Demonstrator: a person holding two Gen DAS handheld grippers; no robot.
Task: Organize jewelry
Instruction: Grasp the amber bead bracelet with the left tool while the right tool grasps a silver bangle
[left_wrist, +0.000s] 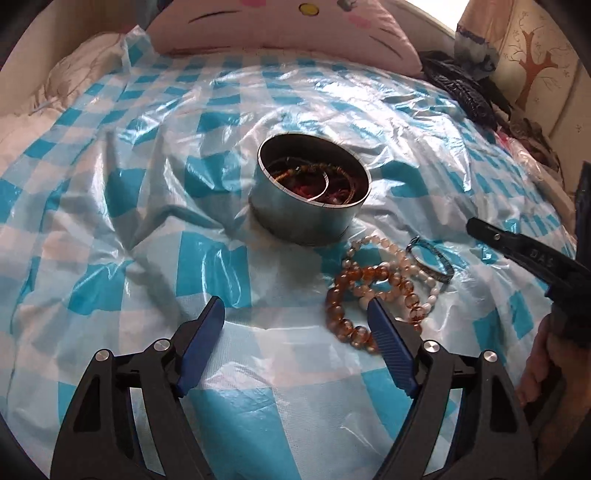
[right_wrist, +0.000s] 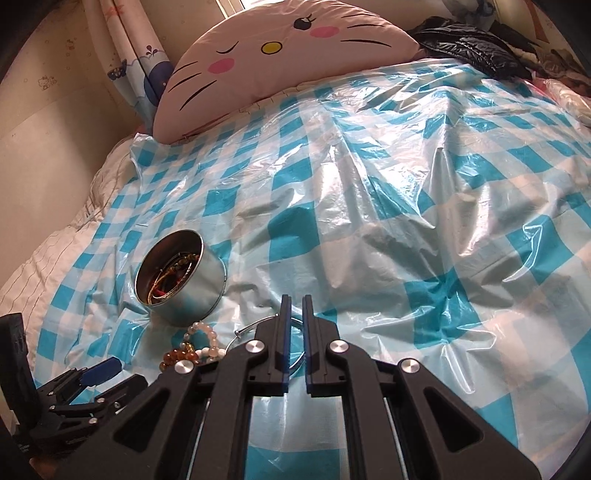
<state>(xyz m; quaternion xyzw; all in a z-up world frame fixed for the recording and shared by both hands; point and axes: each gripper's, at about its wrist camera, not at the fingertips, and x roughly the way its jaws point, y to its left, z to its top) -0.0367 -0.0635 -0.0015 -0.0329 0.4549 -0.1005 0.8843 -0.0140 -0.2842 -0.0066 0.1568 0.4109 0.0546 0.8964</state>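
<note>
Left tongs (left_wrist: 295, 310) wide over amber bracelet (left_wrist: 354, 314), right tongs (right_wrist: 295, 301) nearly closed and empty, near tin (left_wrist: 310, 199).

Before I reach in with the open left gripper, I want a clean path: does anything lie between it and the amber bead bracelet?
Nothing visible does. The left gripper is open just short of the amber bead bracelet, with only bare checked sheet between its fingers. The tin stands beyond the bracelets.
</note>
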